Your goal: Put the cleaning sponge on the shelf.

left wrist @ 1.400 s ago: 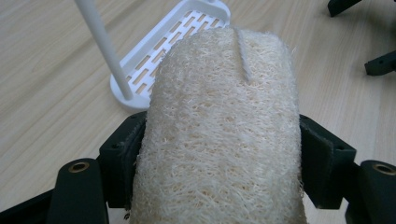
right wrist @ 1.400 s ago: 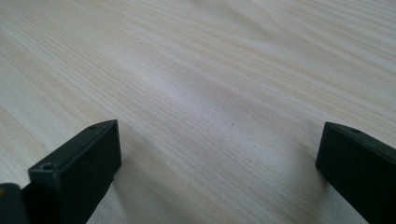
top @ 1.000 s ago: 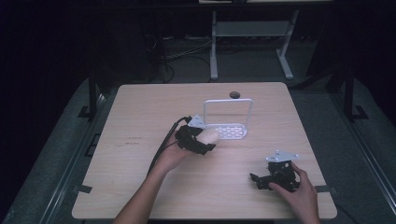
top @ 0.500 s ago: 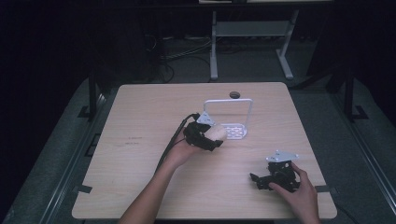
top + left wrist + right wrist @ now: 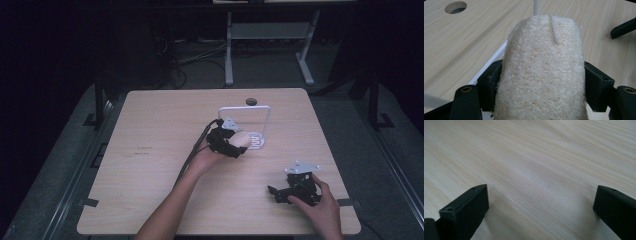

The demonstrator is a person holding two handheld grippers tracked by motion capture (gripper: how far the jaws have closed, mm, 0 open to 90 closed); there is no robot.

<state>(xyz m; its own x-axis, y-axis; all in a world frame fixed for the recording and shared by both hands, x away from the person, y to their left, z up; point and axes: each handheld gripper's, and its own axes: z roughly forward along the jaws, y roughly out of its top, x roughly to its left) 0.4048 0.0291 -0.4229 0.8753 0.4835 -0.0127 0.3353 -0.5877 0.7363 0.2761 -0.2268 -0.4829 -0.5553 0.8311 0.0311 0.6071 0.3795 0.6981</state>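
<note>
High view: a wooden table (image 5: pixel 150 150) is seen in a dark room; just beside the white rack (image 5: pixel 245 125), a loofah sponge (image 5: pixel 240 140) is clamped by the left gripper (image 5: pixel 231 145), while the right gripper (image 5: pixel 280 192) is rested wide open, empty, nearer the person.

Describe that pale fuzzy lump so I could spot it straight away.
Start at the wooden table, then find the white wire rack near its far middle. Just in front of it, the left hand-held gripper clamps a cream loofah sponge, the one rough, fibrous thing among smooth black and white parts.
</note>
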